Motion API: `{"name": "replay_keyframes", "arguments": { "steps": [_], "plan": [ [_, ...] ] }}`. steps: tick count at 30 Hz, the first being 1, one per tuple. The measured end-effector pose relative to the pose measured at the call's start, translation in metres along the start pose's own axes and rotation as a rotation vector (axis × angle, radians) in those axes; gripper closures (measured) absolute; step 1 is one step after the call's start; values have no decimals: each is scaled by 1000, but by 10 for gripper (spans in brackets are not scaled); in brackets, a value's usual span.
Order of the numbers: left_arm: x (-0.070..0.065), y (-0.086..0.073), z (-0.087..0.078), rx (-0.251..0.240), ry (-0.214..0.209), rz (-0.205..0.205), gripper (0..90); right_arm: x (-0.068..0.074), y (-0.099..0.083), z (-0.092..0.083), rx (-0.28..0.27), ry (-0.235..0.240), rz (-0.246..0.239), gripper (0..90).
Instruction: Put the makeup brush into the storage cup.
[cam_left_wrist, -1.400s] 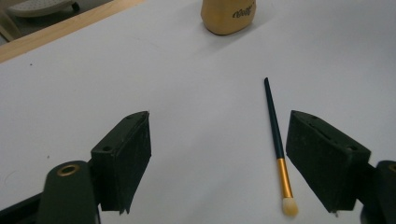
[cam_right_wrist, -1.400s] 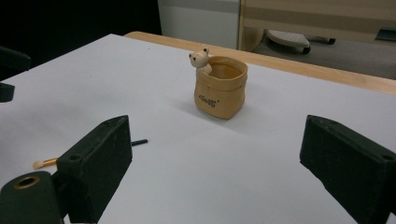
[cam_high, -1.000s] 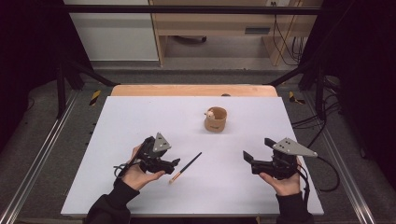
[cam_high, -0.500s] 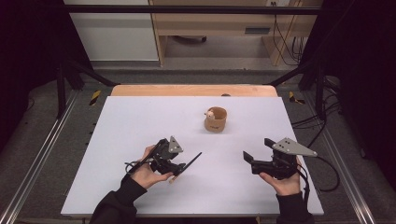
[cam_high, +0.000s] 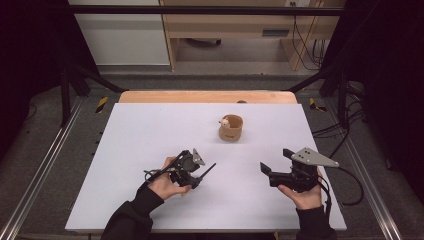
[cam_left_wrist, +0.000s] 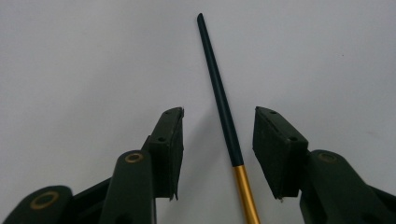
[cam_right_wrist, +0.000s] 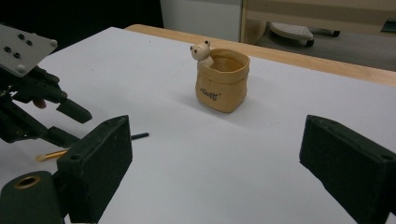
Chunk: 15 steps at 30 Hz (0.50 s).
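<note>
A thin pen (cam_left_wrist: 223, 105) with a dark green shaft and a gold end lies flat on the white table (cam_high: 150, 130). My left gripper (cam_left_wrist: 218, 114) straddles it low over the surface. Its jaws have just been closing, with the pen between them, and neither pad touches it. In the high view the left gripper (cam_high: 196, 176) covers the pen's middle while the dark tip (cam_high: 210, 168) sticks out to the upper right. My right gripper (cam_high: 274, 161) hovers wide open and empty at the front right, facing a tan bag-shaped cup (cam_right_wrist: 222, 84) with a small bear figure (cam_right_wrist: 201, 50) on its rim.
The cup (cam_high: 231, 129) stands alone behind the middle of the table. A wooden strip (cam_high: 207, 96) runs along the far edge. Black frame legs and cables lie beyond the table at the right. From the right gripper view, the left gripper (cam_right_wrist: 56, 122) hangs over the pen (cam_right_wrist: 139, 136).
My left gripper has moved right and down over the pen, and its jaws have narrowed around it. The right gripper and the cup have stayed put.
</note>
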<state>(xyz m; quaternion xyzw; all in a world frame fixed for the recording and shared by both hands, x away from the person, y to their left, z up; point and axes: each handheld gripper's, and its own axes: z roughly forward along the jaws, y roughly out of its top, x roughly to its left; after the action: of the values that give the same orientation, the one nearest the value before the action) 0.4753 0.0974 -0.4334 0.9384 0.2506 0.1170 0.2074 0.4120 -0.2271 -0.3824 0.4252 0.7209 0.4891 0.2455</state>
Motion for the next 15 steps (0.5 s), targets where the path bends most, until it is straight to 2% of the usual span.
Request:
{"name": "replay_keyframes", "arguments": {
  "steps": [3,15],
  "plan": [
    [0,1,4,27,-10,-6,577,0,0,0,2,0,1,95],
    [1,3,14,87,-57,-44,712,0,0,1,10,2,3,95]
  ]
}}
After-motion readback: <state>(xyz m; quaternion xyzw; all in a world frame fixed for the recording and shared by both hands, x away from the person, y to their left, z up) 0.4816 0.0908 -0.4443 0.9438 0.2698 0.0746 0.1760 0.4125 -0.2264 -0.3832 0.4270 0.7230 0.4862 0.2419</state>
